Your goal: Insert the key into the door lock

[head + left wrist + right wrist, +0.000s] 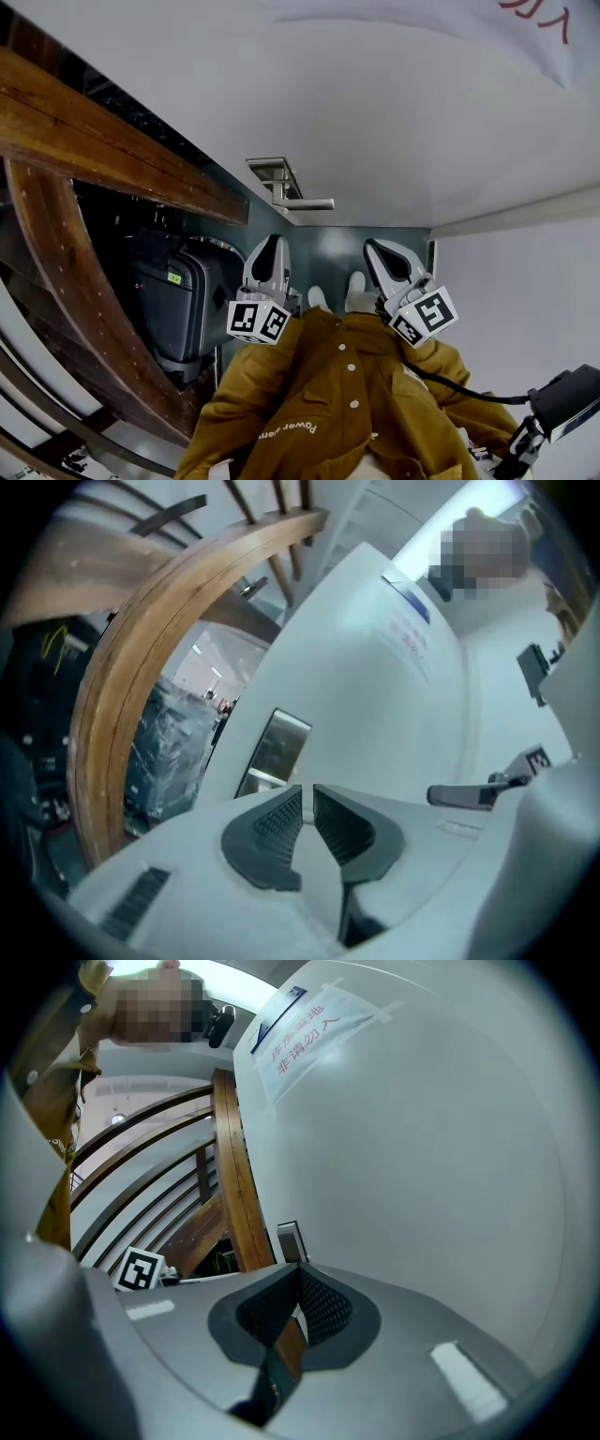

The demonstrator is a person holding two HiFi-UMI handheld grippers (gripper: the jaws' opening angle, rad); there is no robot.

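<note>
A white door (394, 122) fills the far side, with a metal lock plate and lever handle (286, 187) on its left part. My left gripper (270, 242) is held just below that lock, pointing at the door. In the left gripper view its jaws (307, 799) stand a narrow gap apart with nothing between them, and the lock plate (277, 752) lies right ahead. My right gripper (375, 246) is held level beside it to the right. Its jaws (298, 1283) are shut on a brown flat key fob (286, 1349) with a dark strap. No key blade shows. The lock plate (291, 1241) lies ahead to its left.
A curved wooden handrail (112, 150) runs along the left, with a black suitcase (183, 300) below it. A paper notice (309, 1030) is taped high on the door. The person's mustard jacket (347, 394) and shoes (358, 291) fill the lower middle. A black device (567, 398) sits bottom right.
</note>
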